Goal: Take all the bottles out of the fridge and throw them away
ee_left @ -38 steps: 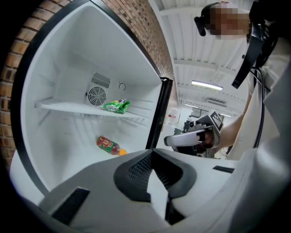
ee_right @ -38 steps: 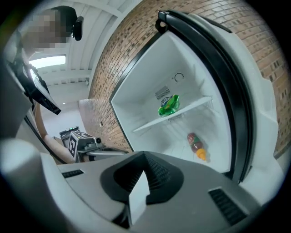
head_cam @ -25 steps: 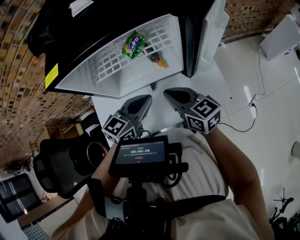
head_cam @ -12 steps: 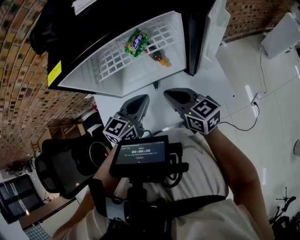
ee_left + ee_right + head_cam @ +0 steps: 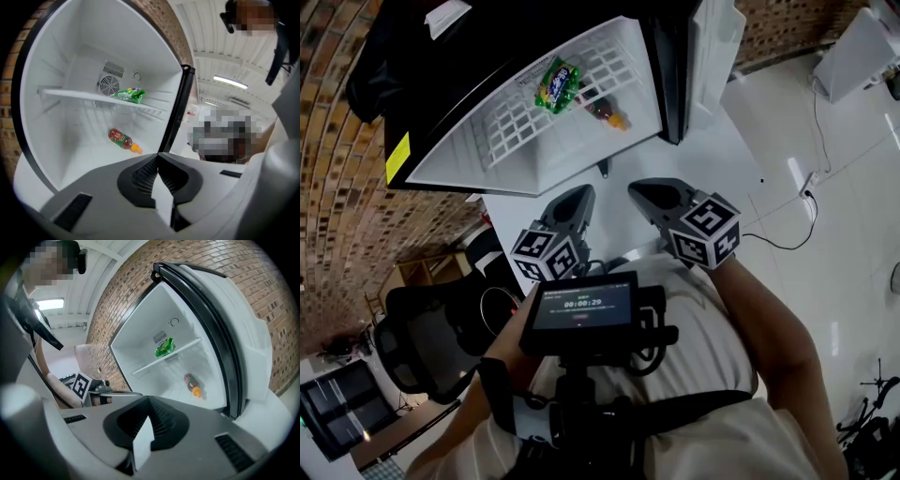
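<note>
Bottles lie in the open fridge (image 5: 516, 159), two of them, neither touched. In the head view the green bottle (image 5: 556, 84) lies on the wire shelf (image 5: 511, 127) near 12 o'clock of the frame. The red-labelled bottle (image 5: 605, 112) with an orange cap lies on the fridge floor at 4 o'clock of the green one. Both keep the same places in the fridge as a second ago. The fridge itself now sits a little higher and further toward 10 o'clock in the picture. The left gripper (image 5: 579, 194), at 6 o'clock of the fridge opening, has rolled slightly, so its marker cube (image 5: 546, 255) shows more face-on than before. The right gripper (image 5: 642, 192), just at its 3 o'clock, has kept its place. Both stay outside the fridge, well apart from the bottles. In the left gripper view the left gripper (image 5: 157, 161) has its jaws pressed together with nothing between them. Past it, the red-labelled bottle (image 5: 123, 139) lies at 11 o'clock of the jaws on the fridge floor. The green bottle (image 5: 130, 95) lies higher, toward 12 o'clock, on the shelf (image 5: 75, 95) in front of a round fan grille (image 5: 109, 85). In the right gripper view the right gripper (image 5: 149, 401) is likewise closed and empty. The red-labelled bottle (image 5: 192, 384) lies at 2 o'clock of its jaws, and the green bottle (image 5: 164, 347) rests above it on the shelf (image 5: 150, 365).
</note>
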Motion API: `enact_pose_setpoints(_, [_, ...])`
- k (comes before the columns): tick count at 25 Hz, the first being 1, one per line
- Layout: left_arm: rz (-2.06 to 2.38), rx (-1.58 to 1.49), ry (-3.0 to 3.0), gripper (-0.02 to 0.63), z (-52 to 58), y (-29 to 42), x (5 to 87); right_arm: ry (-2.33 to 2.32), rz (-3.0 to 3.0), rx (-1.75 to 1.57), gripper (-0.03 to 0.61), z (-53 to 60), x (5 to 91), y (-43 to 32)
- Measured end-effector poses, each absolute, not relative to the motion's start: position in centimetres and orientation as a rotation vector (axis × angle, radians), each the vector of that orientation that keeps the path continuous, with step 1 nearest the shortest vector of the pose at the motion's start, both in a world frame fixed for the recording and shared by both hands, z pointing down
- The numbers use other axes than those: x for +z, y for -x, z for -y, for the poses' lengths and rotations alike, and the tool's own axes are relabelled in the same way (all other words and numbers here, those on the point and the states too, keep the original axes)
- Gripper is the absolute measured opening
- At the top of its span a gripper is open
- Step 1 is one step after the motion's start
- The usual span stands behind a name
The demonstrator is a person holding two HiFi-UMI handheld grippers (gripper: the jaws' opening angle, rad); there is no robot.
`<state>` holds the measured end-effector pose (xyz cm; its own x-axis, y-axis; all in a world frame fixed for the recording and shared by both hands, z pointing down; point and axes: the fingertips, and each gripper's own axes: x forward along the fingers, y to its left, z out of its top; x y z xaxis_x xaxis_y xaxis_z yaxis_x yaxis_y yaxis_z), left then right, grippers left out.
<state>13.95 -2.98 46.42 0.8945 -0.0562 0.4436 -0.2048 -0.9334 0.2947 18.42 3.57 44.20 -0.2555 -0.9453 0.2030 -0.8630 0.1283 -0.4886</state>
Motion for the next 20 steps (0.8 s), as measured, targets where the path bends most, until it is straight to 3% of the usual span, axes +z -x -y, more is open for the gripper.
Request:
enact_pose_setpoints(2, [0.259,0.560,-2.558,0.017,4.5,-14.4,48.1,1.817,-2.225,-0.805,0.002,-3.8,44.4,-18.5])
enact_pose_setpoints(5, [0.370,0.429,-2.210,0.120,7.0,-16.0,51.7,1.815,-2.207,-0.839,0.002,-4.4,45.2,-19.0])
enact_pose_setpoints(12, [0.449,0.283,-1.931,0.132,10.2,-22.7,55.9,1.843,-2.164,-0.896,0.002,-6.8,46.9,-21.2])
enact_pose_setpoints(16, [0.523,0.316,-1.859,0.203,11.2,-24.7,58.1,1.881,-2.123,-0.921,0.002,-8.2,47.4,-23.1])
enact_pose_setpoints(20, [0.559,0.299,-1.783,0.213,11.8,-25.9,59.1,1.910,-2.083,-0.933,0.002,-8.9,47.8,-24.8])
